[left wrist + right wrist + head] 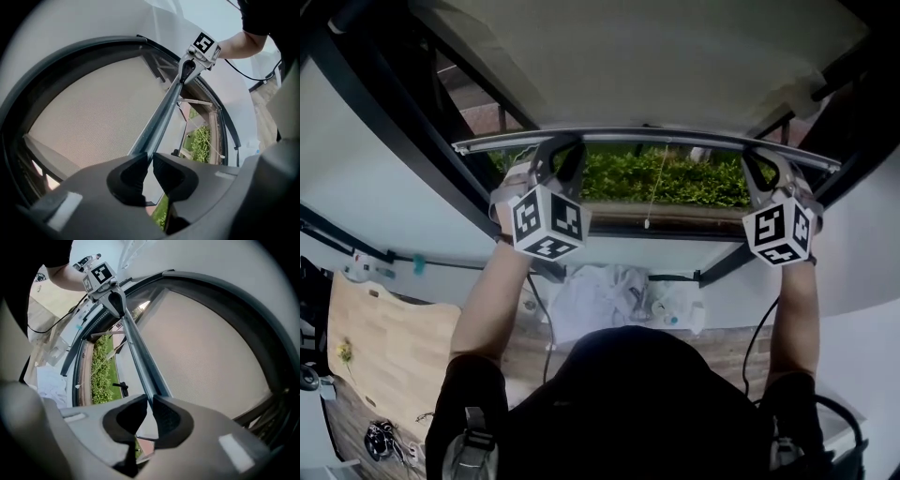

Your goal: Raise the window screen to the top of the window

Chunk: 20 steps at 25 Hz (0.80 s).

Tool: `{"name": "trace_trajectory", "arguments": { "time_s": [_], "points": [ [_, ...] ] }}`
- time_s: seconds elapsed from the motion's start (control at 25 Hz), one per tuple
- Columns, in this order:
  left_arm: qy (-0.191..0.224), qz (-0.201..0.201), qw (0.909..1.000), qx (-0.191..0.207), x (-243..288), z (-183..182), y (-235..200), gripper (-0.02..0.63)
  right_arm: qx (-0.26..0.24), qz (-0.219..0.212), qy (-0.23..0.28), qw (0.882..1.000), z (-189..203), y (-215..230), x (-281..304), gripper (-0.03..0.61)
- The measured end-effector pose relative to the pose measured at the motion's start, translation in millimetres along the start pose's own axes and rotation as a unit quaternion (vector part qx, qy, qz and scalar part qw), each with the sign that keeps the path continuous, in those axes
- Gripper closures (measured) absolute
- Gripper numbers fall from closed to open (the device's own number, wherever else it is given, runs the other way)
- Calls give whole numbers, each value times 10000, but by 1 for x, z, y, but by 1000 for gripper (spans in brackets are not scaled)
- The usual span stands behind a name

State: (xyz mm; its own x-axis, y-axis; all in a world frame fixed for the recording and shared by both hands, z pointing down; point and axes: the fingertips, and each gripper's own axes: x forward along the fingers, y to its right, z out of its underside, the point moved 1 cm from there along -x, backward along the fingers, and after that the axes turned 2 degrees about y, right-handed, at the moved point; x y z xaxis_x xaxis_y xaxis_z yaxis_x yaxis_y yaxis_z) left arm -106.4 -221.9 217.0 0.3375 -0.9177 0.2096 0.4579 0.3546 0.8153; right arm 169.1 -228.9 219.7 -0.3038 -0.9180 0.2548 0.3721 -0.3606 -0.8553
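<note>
White wall (375,187) is seen on both sides of a dark-framed window (394,122), and beyond the glass a green hedge (675,178) is visible in daylight. Across the opening the beige mesh of the window screen (656,47) is stretched, covering the upper part of the window, while a strip below it is left uncovered, through which the hedge is seen. The screen is finished along its lower edge by a grey metal bottom rail (656,136), which is held roughly level across the frame, and a thin pull cord (654,187) is hung from near its middle. Near the rail's left end the left gripper (555,155) is clamped on it: in the left gripper view the rail is seen running straight into the narrow slot between the two dark pads (136,168), which are pressed against it. Near the rail's right end the right gripper (767,164) is fixed in the same way, its pads (164,416) drawn in on the rail from both sides. Each gripper's marker cube is turned towards the head camera, and both of the person's arms are raised to the rail. Lower down, white cloth (600,291) is spread beneath the sill, and a pale wooden board (384,347) is laid at the left. The screen is not yet brought to the top of the window.
</note>
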Motion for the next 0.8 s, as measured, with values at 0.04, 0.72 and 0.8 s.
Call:
{"name": "trace_trajectory", "arguments": {
  "time_s": [0.04, 0.72, 0.8],
  "points": [
    [28, -51, 10000, 28, -1, -3, -5, 574, -23, 42, 38, 10000, -3, 5, -1, 540],
    [75, -74, 9997, 211, -10, -23, -37, 575, -132, 180, 214, 9995, -24, 36, -11, 540],
    [94, -127, 9996, 231, -12, -26, -42, 575, -113, 213, 252, 9994, -27, 42, -12, 540]
  ]
}}
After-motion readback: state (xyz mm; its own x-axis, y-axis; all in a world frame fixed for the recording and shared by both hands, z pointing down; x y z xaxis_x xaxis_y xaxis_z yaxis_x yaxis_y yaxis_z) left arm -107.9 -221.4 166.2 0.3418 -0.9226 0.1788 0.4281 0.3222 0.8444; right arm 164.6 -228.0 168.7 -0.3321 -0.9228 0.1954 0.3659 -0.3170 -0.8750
